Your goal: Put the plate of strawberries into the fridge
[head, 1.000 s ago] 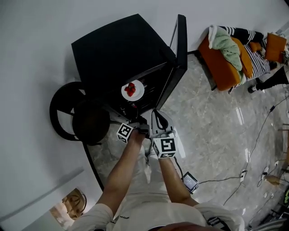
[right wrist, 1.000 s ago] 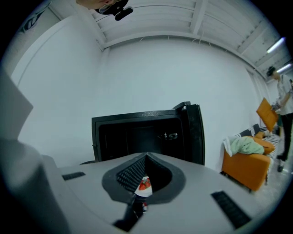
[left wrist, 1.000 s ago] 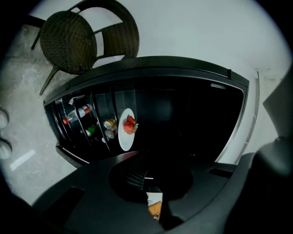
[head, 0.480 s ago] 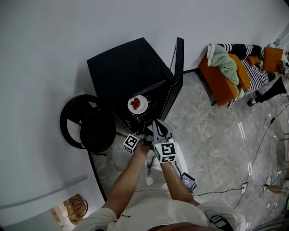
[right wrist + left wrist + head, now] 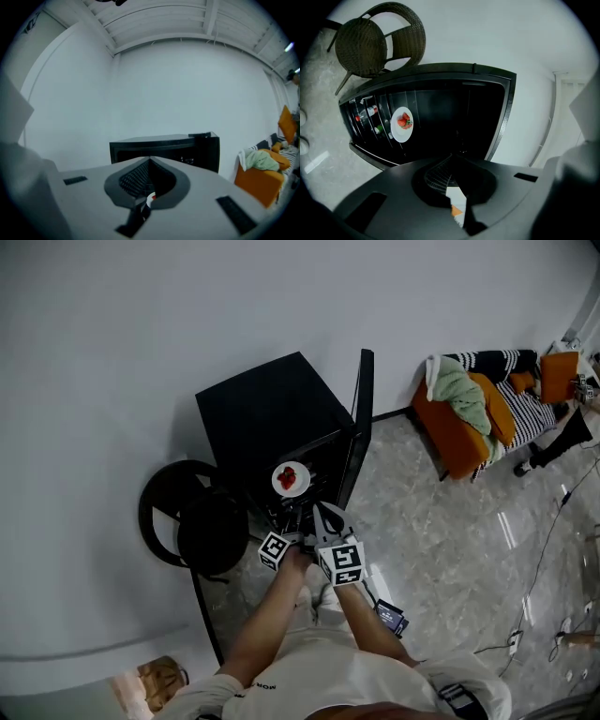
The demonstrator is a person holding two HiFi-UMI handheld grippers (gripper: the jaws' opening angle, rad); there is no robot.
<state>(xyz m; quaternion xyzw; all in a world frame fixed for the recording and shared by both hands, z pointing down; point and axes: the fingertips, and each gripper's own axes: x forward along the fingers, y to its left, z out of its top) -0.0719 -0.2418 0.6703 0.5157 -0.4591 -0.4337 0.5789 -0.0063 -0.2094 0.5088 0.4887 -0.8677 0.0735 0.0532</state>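
Note:
The white plate of strawberries [image 5: 291, 478] rests on a shelf inside the open black fridge [image 5: 267, 413], whose door [image 5: 361, 418] stands wide to the right. In the left gripper view the plate [image 5: 402, 124] shows deep in the dark interior. Both grippers hang side by side in front of the fridge, clear of the plate. My left gripper [image 5: 292, 520] [image 5: 454, 157] is shut and holds nothing. Just to its right, the right gripper [image 5: 324, 514] [image 5: 150, 161] has its jaws together, empty, pointing at the fridge [image 5: 164, 147].
A dark wicker chair [image 5: 192, 517] [image 5: 377, 40] stands left of the fridge. Bottles [image 5: 370, 112] sit on a lower fridge shelf. An orange sofa [image 5: 464, 418] with clothes is at the far right, and cables and a small device [image 5: 392, 615] lie on the floor.
Both grippers have risen and drawn back a little from the fridge. The plate stays on its shelf, and the head view has shifted with the person.

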